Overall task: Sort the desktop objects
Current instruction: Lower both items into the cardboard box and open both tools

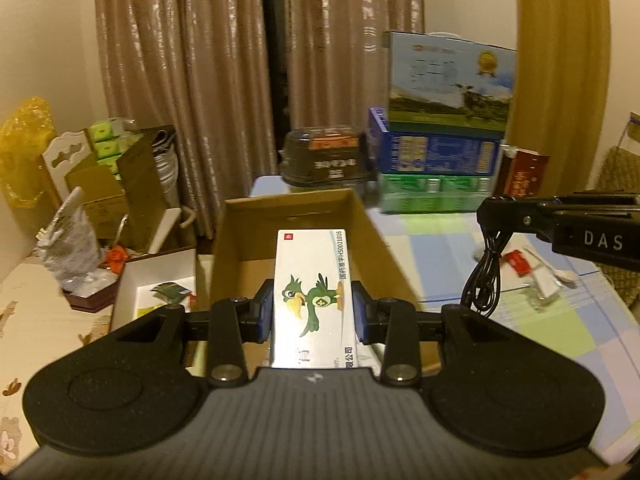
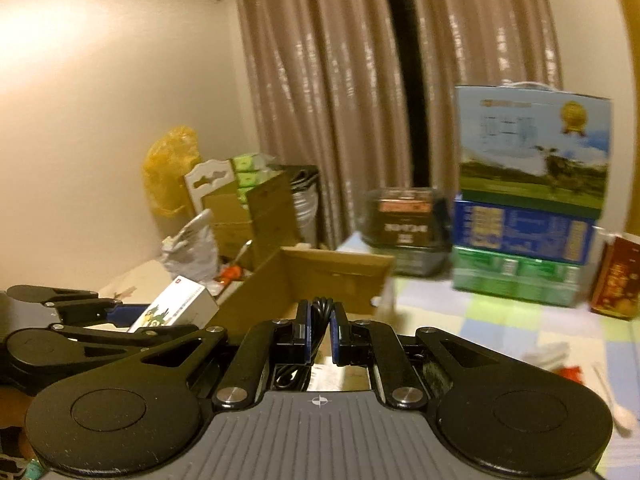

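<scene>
Left gripper [image 1: 313, 307] clamps medicine box [image 1: 314, 280] above carton [image 1: 240, 248], long axis 12–6 o'clock, bird print sideways. Right gripper [image 2: 320, 330], nearly closed, pinches black cable [image 2: 320, 312]; carton at 12.

- 2 tongs: left tongs [image 1: 313, 306], right tongs [image 2: 320, 330]
- 1 white medicine box [image 1: 314, 292] with a green bird print
- 1 black cable [image 1: 482, 276], coiled
- 1 open cardboard box [image 1: 304, 216]
- 3 stacked cartons at the back of the table: cow-print carton [image 1: 450, 80], blue carton [image 1: 436, 152], green carton [image 1: 436, 194]
- 1 dark clear-lidded container [image 1: 324, 158]
- 1 red box [image 1: 524, 174]
- 1 yellow plastic bag [image 1: 24, 148]
- 2 curtain panels [image 1: 184, 60]
- cotton swabs [image 2: 612, 400]: at least 1, blurred
</scene>
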### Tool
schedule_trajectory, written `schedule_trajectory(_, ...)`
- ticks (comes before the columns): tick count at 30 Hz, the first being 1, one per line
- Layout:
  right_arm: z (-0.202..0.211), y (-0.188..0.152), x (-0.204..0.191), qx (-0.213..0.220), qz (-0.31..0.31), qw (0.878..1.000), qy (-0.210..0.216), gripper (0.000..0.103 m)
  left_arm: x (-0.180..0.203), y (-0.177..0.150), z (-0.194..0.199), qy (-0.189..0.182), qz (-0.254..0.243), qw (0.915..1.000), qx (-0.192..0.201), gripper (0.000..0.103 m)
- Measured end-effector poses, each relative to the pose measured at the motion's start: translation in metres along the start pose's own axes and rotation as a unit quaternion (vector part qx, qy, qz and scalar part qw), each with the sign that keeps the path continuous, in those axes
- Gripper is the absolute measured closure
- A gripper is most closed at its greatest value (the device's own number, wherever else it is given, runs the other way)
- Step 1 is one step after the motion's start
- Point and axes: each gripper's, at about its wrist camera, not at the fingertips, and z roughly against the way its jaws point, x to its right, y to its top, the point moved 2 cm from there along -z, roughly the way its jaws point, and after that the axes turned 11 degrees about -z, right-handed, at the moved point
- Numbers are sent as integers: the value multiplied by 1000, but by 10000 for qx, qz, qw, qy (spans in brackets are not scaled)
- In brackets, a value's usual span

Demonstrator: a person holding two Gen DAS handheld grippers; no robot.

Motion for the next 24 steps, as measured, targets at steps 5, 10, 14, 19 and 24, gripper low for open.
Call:
schedule_trajectory(5, -26, 3, -10, -165, 36, 9998, 135, 97, -18, -5, -12, 21, 50, 10000, -65, 70)
schedule_trajectory(10, -43, 5, -9, -233, 15, 9996, 172, 97, -25, -10, -26, -33, 95, 9999, -138, 70)
schedule_trajectory(14, -56, 6, -7, -290, -37, 9994, 188, 97, -30, -9, -39, -104, 175, 9998, -63, 70)
schedule_trajectory(19, -68, 4, -7, -387, -107, 9990, 194, 97, -43, -12, -53, -99, 426, 9990, -88, 65)
schedule_trajectory(24, -80, -2, -8, -504, -154, 9983, 229, 97, -53, -18, -50, -31, 528, 9985, -102, 65)
